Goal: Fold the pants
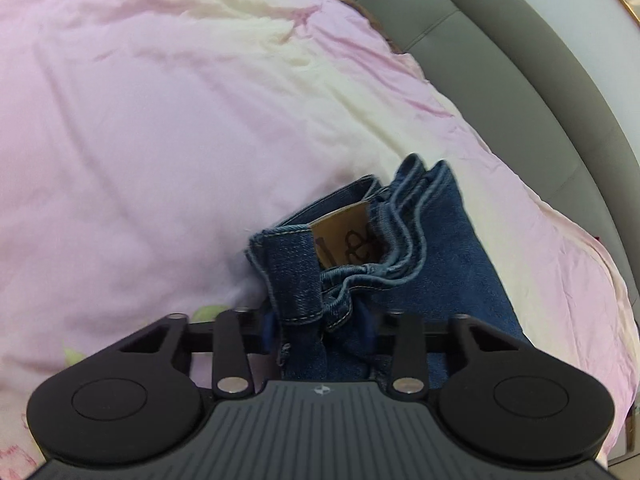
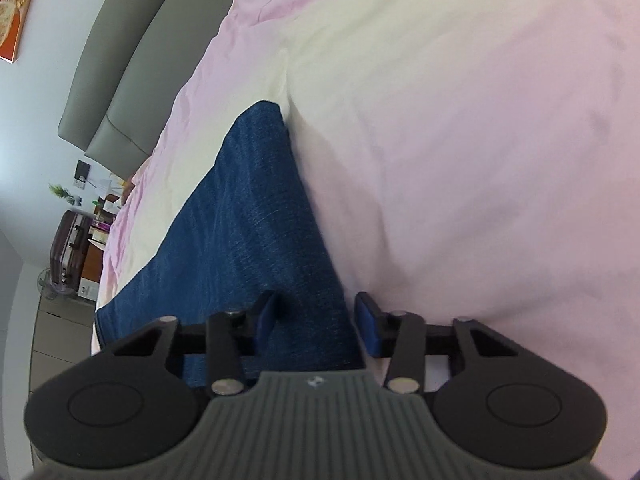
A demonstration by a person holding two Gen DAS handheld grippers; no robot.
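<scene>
Blue jeans [image 1: 420,240] lie folded on a pink and cream bedsheet [image 1: 160,120]. In the left wrist view the waistband with a brown leather label [image 1: 344,236] bunches up between the fingers of my left gripper [image 1: 320,326], which is shut on the denim. In the right wrist view a long denim panel [image 2: 248,216] runs away from me. My right gripper [image 2: 318,320] has blue pads [image 2: 368,320] either side of the denim edge, with a gap showing; the jaws stand open around the fabric.
A grey padded headboard [image 1: 520,60] runs along the bed's far side. In the right wrist view a suitcase [image 2: 68,248], a small plant and cluttered furniture stand beyond the bed edge at left.
</scene>
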